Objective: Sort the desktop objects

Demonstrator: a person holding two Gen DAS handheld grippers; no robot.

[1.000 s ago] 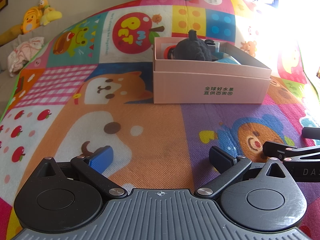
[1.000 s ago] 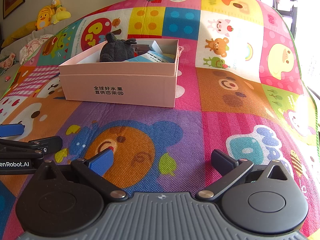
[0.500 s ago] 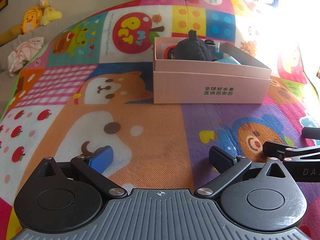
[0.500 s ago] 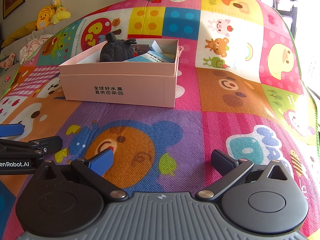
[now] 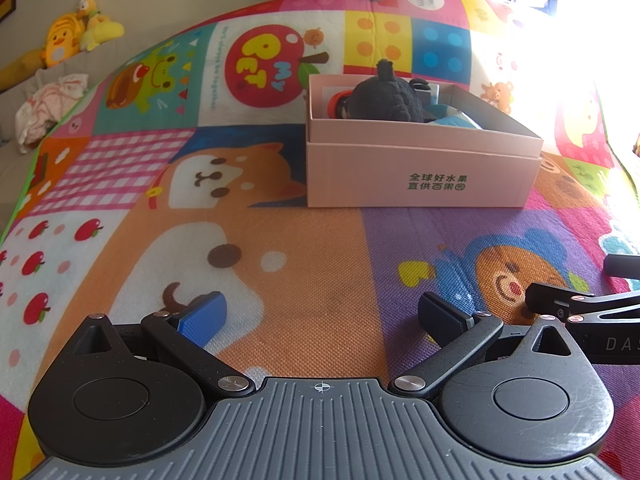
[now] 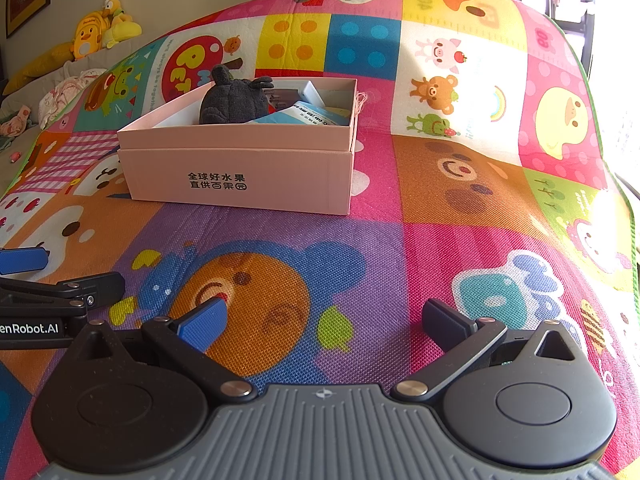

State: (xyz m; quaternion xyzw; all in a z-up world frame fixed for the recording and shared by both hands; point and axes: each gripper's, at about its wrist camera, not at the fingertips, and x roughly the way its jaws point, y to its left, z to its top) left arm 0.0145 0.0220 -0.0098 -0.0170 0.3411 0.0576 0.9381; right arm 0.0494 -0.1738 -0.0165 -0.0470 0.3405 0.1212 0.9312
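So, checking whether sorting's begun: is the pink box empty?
Not empty: the pink box holds a dark plush toy and a blue packet.

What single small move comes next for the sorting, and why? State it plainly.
Probably none beyond a short pull back to end the job. Both the left hand-held gripper and the right hand-held gripper are open and empty above the play mat. The pink box already holds the dark plush toy and a blue packet. No loose item shows on the mat near either gripper.
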